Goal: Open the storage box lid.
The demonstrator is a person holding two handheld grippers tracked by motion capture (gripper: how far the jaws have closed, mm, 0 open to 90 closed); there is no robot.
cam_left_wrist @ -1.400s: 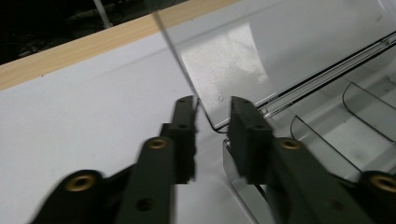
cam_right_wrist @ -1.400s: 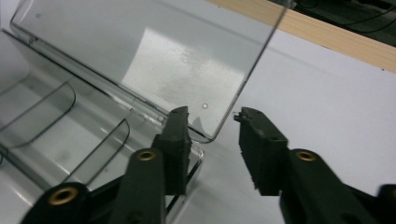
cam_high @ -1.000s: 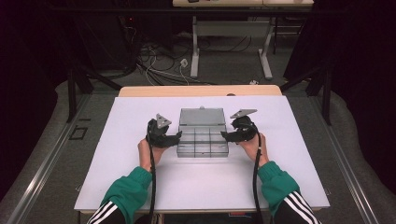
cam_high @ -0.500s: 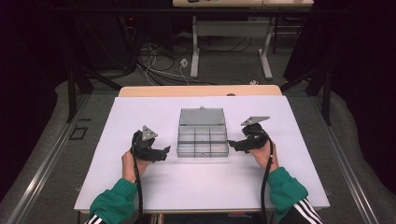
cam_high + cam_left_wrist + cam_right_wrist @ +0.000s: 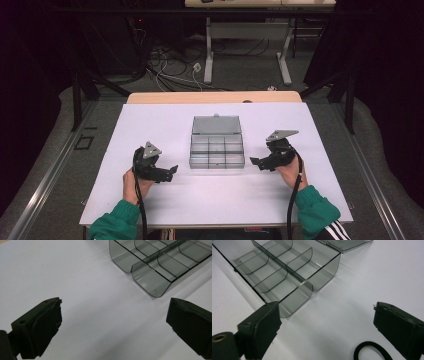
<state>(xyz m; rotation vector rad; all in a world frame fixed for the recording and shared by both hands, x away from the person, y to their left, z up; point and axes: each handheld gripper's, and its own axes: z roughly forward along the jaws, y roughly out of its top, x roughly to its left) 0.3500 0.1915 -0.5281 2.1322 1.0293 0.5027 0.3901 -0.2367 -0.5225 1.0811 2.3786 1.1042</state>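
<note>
Sitting near the middle of the white table (image 5: pixel 150 125), the compartment box (image 5: pixel 217 151) of smoky clear plastic lies open, its lid (image 5: pixel 216 125) folded back flat on the far side. Thin curved dividers split the tray into small cells, and every cell that can be seen holds nothing. No brand, label or writing can be read on the box, the table or the grippers.

To the box's left, the left gripper (image 5: pixel 171 171) rests in the person's hand, apart from the tray, its jaws pointing toward the near left corner. Those jaws have just been opening and now stand wide, with only bare tabletop between them in the left gripper view.

On the other side, the right gripper (image 5: pixel 255 162) lies just beside the tray's near right corner without touching it. Its jaws have also just been opening and stand wide apart, nothing between them. A loop of black cable (image 5: pixel 372 351) curls on the table close to that gripper in the right gripper view
</note>
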